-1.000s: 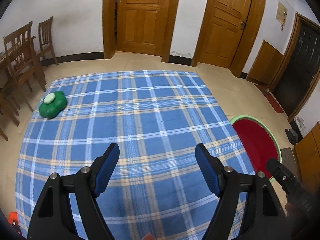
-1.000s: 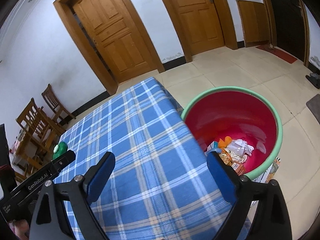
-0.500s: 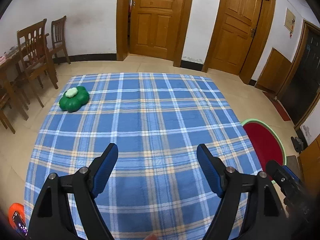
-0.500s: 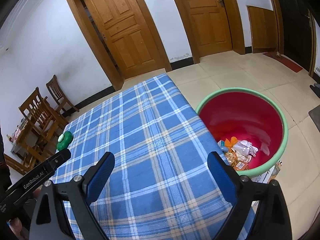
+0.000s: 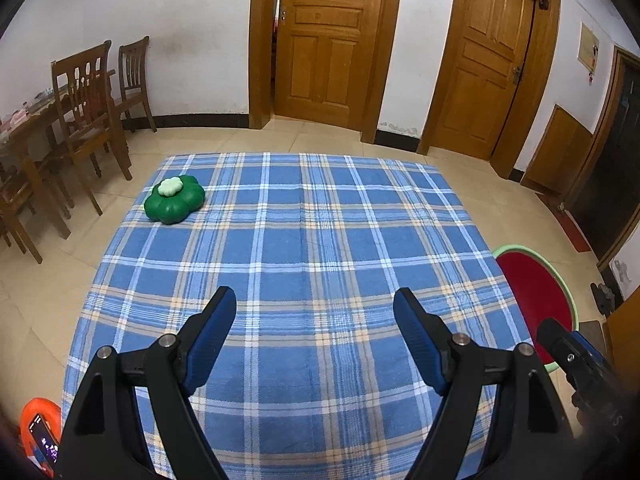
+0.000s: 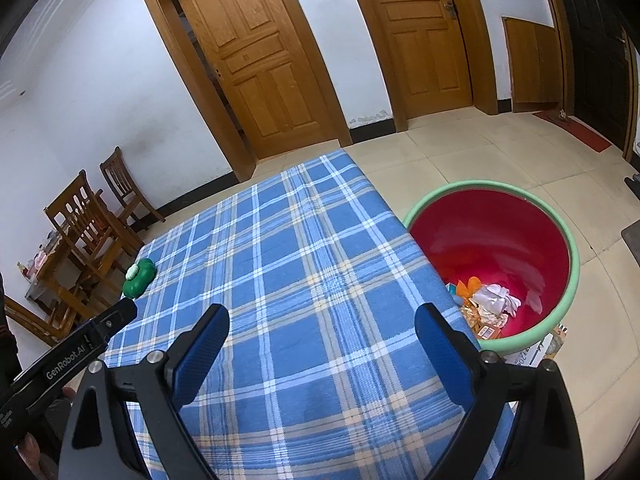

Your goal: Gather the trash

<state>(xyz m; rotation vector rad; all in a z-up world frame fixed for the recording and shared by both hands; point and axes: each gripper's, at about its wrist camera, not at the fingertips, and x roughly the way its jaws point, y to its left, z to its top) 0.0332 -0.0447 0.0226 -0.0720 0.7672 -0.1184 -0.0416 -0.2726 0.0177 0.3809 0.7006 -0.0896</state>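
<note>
A red bin with a green rim (image 6: 568,248) stands on the floor right of the table and holds crumpled paper and wrappers (image 6: 490,304). It also shows in the left wrist view (image 5: 564,292). My left gripper (image 5: 314,308) is open and empty above the near part of the blue plaid tablecloth (image 5: 312,240). My right gripper (image 6: 322,326) is open and empty over the cloth's near right part (image 6: 288,264), left of the bin. A green clover-shaped object (image 5: 174,199) lies at the far left of the table, also in the right wrist view (image 6: 139,278).
Wooden chairs (image 5: 90,120) and a table stand at the left by the wall. Two wooden doors (image 5: 324,40) are at the back. An orange object with a phone (image 5: 38,432) sits at the lower left. A box (image 6: 536,350) lies by the bin.
Both grippers have pulled back and lifted a little, so more of the table and room shows. Both stay open and empty.
</note>
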